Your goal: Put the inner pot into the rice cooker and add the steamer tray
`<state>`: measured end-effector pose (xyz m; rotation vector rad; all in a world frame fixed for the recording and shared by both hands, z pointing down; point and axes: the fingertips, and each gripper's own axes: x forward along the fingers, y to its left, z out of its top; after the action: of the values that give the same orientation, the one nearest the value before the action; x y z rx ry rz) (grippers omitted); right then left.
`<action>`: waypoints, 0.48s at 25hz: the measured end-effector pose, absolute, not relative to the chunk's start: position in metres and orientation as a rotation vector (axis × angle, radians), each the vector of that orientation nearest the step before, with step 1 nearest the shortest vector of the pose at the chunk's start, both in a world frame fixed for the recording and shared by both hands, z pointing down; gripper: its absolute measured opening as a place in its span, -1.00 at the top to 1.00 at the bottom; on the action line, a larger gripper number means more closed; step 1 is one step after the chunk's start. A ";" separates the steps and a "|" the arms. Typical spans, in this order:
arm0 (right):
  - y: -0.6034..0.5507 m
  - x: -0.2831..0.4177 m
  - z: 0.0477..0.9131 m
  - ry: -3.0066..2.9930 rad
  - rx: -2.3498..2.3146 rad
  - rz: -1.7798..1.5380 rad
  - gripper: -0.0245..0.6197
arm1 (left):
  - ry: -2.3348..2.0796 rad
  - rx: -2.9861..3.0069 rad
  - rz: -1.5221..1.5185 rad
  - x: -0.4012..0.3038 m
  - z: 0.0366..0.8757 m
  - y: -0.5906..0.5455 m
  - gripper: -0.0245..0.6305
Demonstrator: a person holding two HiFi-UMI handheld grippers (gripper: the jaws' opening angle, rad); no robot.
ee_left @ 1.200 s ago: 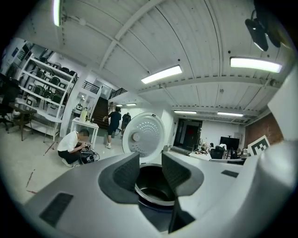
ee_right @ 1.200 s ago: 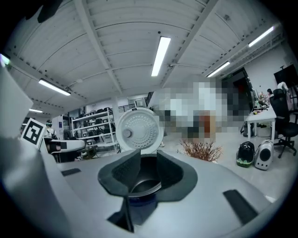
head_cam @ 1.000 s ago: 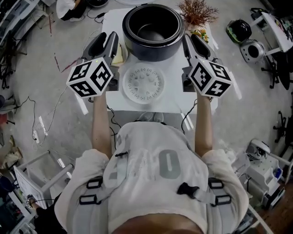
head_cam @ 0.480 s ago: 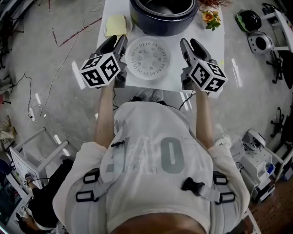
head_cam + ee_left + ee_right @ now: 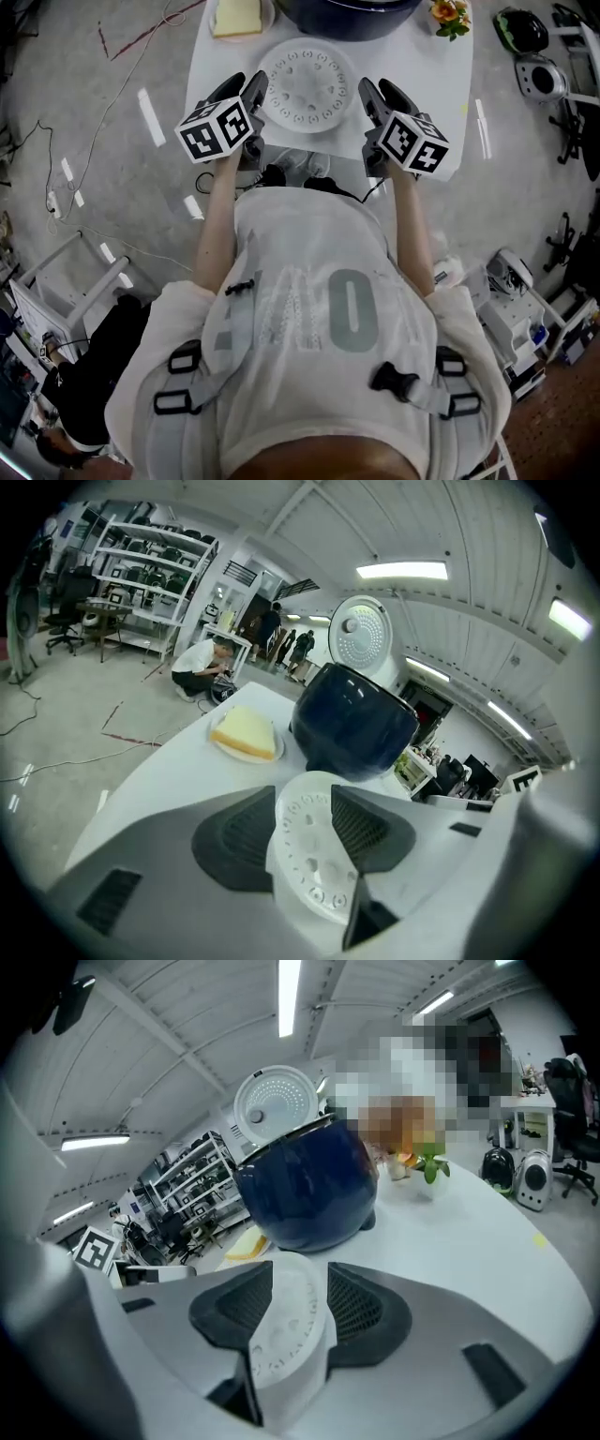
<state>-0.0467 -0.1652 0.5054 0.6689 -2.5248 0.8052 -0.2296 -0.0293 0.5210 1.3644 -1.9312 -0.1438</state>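
The white perforated steamer tray (image 5: pixel 307 84) lies flat on the white table (image 5: pixel 427 89), near its front edge. My left gripper (image 5: pixel 246 92) is low at the tray's left rim and my right gripper (image 5: pixel 373 96) at its right rim. Both have just been opening. In the left gripper view the tray (image 5: pixel 309 846) shows in the gap of the left gripper (image 5: pixel 302 803), untouched by the pads. In the right gripper view the tray (image 5: pixel 286 1321) likewise shows in the gap of the right gripper (image 5: pixel 300 1283). The dark blue rice cooker (image 5: pixel 356 728) stands behind with its white lid (image 5: pixel 364 639) raised; its inside is hidden.
A plate with a yellow block (image 5: pixel 236 17) sits at the table's far left, flowers (image 5: pixel 450 11) at the far right. Small appliances (image 5: pixel 520 30) and cables lie on the floor around. People (image 5: pixel 220 663) work far off by shelves.
Both grippers have come down from beside the cooker to the table's front, either side of the steamer tray. Their jaws stand wider. The cooker has slid to the picture's top.
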 end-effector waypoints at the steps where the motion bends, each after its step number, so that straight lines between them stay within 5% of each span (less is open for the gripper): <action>1: -0.164 -0.047 0.512 -2.510 0.671 0.811 0.37 | -1.924 1.349 -0.133 -0.229 0.527 -0.027 0.39; 12: -0.135 -0.051 0.572 -2.364 0.628 0.894 0.40 | -1.822 1.246 -0.082 -0.214 0.581 -0.006 0.40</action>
<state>-0.0507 -0.1352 0.5716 0.6284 -2.3641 0.8945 -0.2143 -0.0056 0.5811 1.2460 -1.8218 -0.0822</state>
